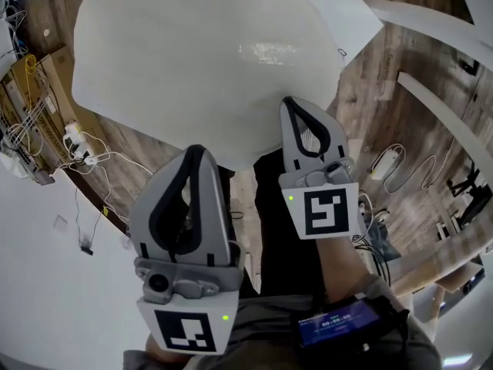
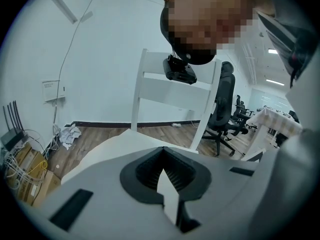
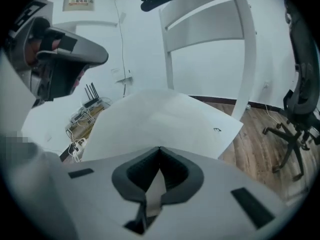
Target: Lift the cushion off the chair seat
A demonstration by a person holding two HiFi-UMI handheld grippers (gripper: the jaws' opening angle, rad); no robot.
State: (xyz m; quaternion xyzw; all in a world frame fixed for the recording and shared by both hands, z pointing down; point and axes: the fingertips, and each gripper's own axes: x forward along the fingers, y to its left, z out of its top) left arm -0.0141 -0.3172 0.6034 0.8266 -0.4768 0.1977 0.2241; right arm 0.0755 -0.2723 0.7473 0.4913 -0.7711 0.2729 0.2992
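Left gripper (image 1: 197, 151) and right gripper (image 1: 287, 102) are both clamped on the near edge of the white cushion (image 1: 208, 60) — a sliver of fabric shows between each pair of jaws. The cushion spreads ahead of me over the wooden floor (image 1: 385, 91) — the white chair (image 2: 175, 90) stands just beyond it.

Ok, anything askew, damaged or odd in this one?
Nothing damaged. The cushion is pinched at its near edge by the left gripper and right gripper. Only a small dark mark near one corner stands out.
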